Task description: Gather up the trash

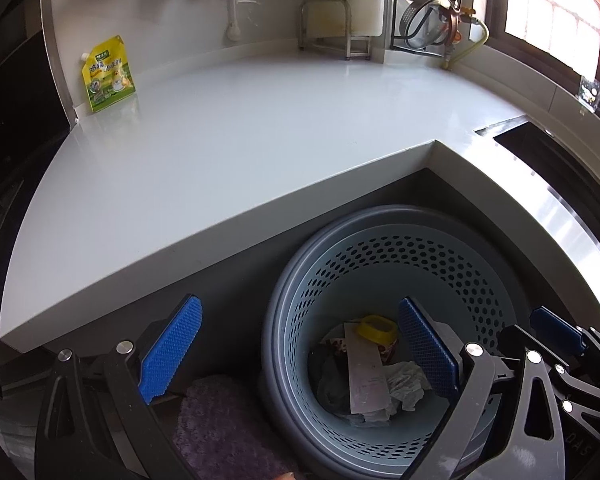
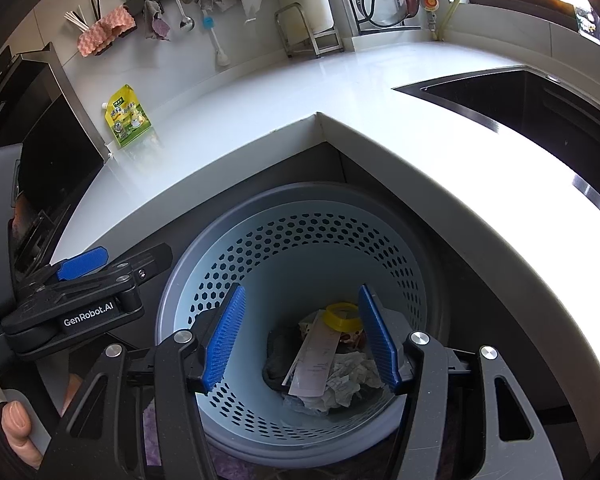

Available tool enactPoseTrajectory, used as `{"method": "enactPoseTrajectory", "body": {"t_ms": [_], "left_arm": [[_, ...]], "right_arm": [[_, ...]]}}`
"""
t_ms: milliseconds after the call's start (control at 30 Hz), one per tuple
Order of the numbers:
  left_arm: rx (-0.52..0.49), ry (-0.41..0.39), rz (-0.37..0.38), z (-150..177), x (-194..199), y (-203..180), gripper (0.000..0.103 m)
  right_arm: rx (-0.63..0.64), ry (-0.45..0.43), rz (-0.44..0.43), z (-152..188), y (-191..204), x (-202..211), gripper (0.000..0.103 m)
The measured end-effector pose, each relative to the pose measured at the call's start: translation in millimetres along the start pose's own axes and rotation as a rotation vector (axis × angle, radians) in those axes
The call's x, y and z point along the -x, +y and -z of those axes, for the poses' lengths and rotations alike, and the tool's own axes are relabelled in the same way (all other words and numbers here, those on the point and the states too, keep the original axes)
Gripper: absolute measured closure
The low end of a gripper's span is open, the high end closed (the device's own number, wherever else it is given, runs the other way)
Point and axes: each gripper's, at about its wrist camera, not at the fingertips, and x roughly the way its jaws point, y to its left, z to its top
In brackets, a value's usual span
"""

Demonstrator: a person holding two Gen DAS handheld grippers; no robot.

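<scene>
A round grey-blue perforated bin point(image 1: 380, 248) stands on the floor in the inner corner of the white counter point(image 1: 240, 120); it also shows in the right wrist view point(image 2: 300, 232). In it lie a paper slip point(image 2: 316, 360), crumpled paper point(image 2: 348, 380) and a yellow-rimmed cup point(image 2: 342, 314). My left gripper point(image 1: 300, 352) is open and empty over the bin's left rim. My right gripper point(image 2: 304, 340) is open and empty, directly above the bin. A yellow-green spout pouch point(image 1: 108, 74) leans against the wall at the counter's far left, also in the right wrist view point(image 2: 128, 116).
A sink point(image 2: 540, 108) is set in the counter at the right. A metal rack point(image 1: 332, 28) and a pot stand point(image 1: 432, 8) stand at the back. Cloths and utensils hang on the wall point(image 2: 160, 12). A purple mat point(image 1: 220, 428) lies on the floor left of the bin.
</scene>
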Motion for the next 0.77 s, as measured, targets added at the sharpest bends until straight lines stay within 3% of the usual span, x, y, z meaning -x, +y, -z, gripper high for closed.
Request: {"method": "enactPoseTrajectory", "body": {"t_ms": [767], "left_arm": [[-0.009, -0.003, 0.001, 0.2, 1.7, -4.3, 0.006]], "right_arm": [[0.002, -0.002, 0.0, -0.1, 0.9, 0.8, 0.046]]}}
